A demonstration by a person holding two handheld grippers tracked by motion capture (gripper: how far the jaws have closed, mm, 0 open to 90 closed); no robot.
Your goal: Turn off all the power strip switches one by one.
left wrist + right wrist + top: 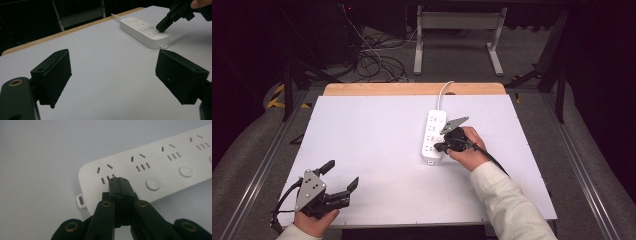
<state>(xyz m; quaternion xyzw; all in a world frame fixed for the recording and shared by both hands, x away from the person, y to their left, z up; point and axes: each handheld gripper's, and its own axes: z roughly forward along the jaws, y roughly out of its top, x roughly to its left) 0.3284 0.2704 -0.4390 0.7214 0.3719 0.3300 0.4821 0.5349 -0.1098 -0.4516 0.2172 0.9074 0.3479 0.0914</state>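
White tabletop [377, 145] carries an unlabelled power strip [434, 136]; right gripper [119, 181] pressed closed on it, left gripper [343, 175] spread wide.

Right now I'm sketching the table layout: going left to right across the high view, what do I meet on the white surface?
Left gripper, jaws apart, near the front left corner → bare white table → white power strip → right gripper, jaws together, its tip on the strip's near end, with the hand holding it.
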